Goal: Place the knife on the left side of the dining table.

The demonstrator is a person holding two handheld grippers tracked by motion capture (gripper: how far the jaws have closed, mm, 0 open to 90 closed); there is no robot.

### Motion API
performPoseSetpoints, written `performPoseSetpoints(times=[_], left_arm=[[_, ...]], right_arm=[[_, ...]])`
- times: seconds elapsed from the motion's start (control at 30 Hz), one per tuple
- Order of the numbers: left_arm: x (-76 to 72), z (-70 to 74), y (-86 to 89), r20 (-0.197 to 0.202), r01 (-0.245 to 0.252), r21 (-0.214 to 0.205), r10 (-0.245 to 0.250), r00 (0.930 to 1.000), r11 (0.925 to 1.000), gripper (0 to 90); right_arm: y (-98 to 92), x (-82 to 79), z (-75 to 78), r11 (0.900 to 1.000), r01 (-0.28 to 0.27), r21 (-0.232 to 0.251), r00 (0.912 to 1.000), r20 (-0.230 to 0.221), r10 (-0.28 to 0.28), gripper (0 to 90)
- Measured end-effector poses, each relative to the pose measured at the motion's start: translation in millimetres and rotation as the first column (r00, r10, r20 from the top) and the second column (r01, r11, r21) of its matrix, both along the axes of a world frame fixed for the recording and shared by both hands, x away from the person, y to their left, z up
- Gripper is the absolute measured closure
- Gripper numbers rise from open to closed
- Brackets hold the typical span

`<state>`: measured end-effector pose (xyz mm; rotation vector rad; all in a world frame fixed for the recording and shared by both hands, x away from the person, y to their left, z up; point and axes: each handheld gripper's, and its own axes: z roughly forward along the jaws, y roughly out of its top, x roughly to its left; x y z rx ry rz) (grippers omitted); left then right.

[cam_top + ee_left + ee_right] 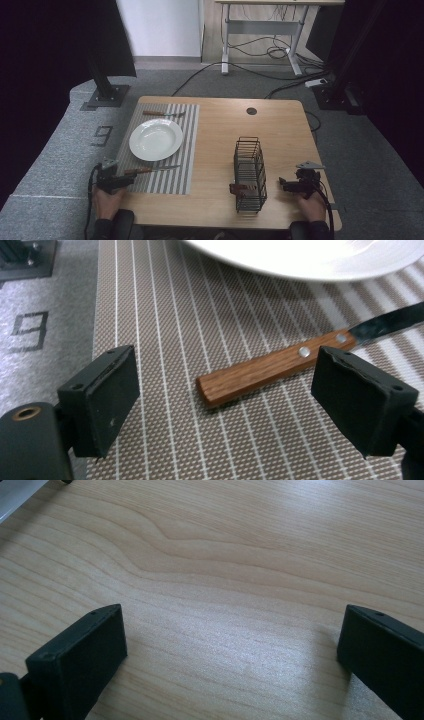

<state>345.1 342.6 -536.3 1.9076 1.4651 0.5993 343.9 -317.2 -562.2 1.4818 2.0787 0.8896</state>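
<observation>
Near edge of counter [215, 150]: left tool [220, 405] sits with jaws spread wide, nothing between the pads, just off the butt of the knife [280, 367]. The knife lies flat on the striped placemat [190, 315], wooden handle toward the tool, blade pointing away along the near rim of the white plate [310, 260]. Handle end is close to the jaws but apart from both.

Right tool [230, 645]: jaws also spread, over bare wood, holding nothing. In the high view it rests near the right edge, beside the black wire caddy [250, 172], which has a brown-handled piece [239, 189] at its near end; kind not legible.

Farther: plate centred on the mat; a second utensil [162, 114] lies across the mat's far end.

Judgement: place setting looks largely laid. Knife is set down and released, or about to be picked up; cannot tell which. One piece apparently left at the caddy.
</observation>
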Motion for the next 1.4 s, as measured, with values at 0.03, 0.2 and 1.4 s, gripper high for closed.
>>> performPoseSetpoints(times=[0.03,0.2,1.4], left_arm=[[0.6,-0.4,0.2,-0.008,-0.007,0.006,0.007,0.9999,1.0000,11.2],[4.2,-2.5,0.3,-0.035,-0.032,0.053,0.034,0.9988,0.9981,11.3],[-1.9,22.7,-35.4,0.009,0.161,0.049,-0.161,0.9869,0.9858,0.0]], right_arm=[[0.0,0.0,0.0,1.0000,0.000,0.000,1.0000,0.000,0.000,0.0],[0.0,0.0,0.0,1.0000,0.000,0.000,1.0000,0.000,0.000,0.0],[0.1,0.0,0.1,1.0000,0.000,0.000,1.0000,0.000,0.000,0.0]])
